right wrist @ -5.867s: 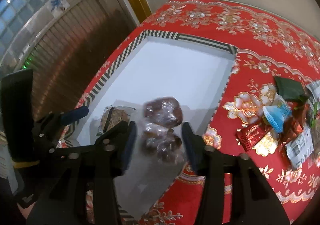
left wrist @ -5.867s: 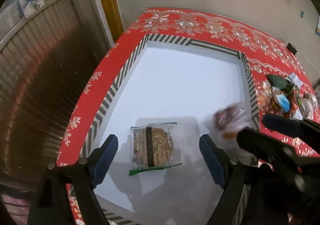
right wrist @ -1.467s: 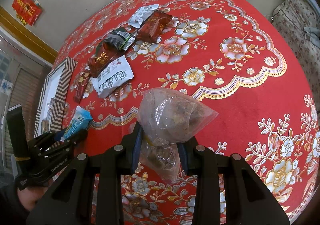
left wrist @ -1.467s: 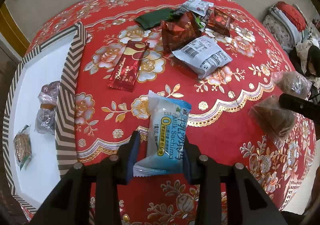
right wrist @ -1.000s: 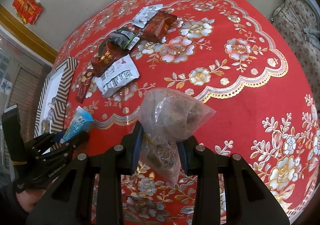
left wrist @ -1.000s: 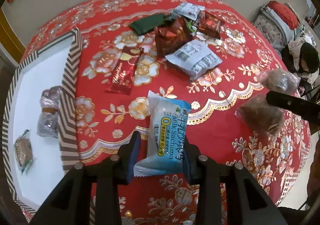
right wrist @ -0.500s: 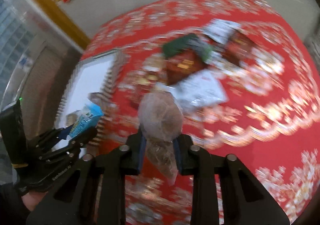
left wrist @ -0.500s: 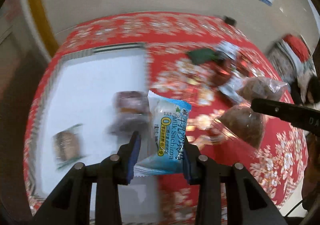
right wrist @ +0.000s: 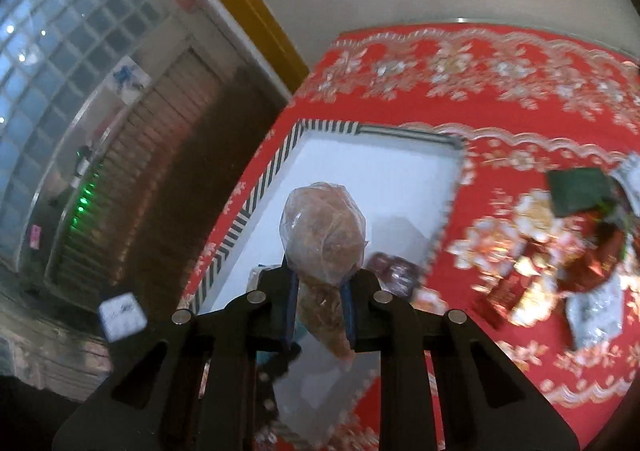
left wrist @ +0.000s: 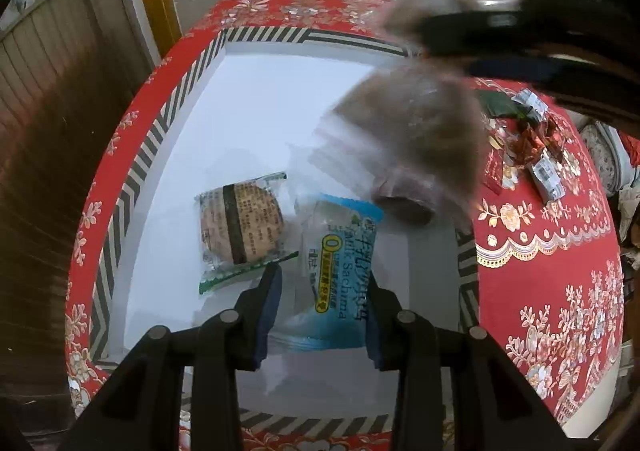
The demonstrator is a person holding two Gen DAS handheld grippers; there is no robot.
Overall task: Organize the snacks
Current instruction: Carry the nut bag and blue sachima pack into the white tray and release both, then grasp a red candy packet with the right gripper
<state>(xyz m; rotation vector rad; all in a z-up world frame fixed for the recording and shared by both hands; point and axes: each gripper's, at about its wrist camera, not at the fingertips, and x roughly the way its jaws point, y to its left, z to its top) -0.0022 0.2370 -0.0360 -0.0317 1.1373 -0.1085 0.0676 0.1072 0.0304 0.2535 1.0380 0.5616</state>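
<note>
tray [left wrist: 182, 91]: striped rim, white floor, centre frame
clear bag [right wrist: 324, 231]: soft, lumpy, likely slippery; right gripper [right wrist: 320, 309] pinches its neck, above tray
sachima packet [left wrist: 340, 271]: light, crinkly; left gripper [left wrist: 322, 311] clamps its lower end, low over tray

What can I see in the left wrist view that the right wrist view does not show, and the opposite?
Only the left wrist view shows the round biscuit pack lying in the tray and the left gripper shut on the blue sachima pack.

Only the right wrist view shows the glass-block window and the right gripper shut on the clear bag.

Both show the striped tray, the red cloth and the loose snacks on it.
</note>
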